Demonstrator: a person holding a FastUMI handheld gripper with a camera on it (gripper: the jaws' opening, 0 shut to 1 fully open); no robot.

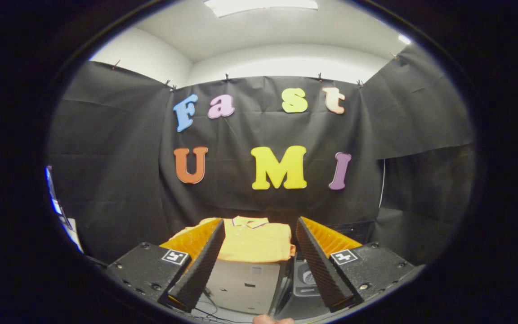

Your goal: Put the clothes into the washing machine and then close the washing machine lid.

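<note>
A folded yellow polo shirt (254,240) with a striped collar lies on top of a pale grey box (243,283) beyond my fingers. My gripper (259,234) stands open, well short of the shirt, with nothing between its two ribbed fingers. The left finger (198,267) and the right finger (319,265) frame the shirt from either side. To the right of the box, partly hidden behind the right finger, sits a dark appliance (306,276) with a round part on its top; it may be the washing machine.
Black cloth walls close the booth behind and on both sides. A thin cable (207,308) runs along the floor in front of the box. A fingertip (272,319) of a person's hand shows below the fingers. A bright screen edge (56,202) stands far left.
</note>
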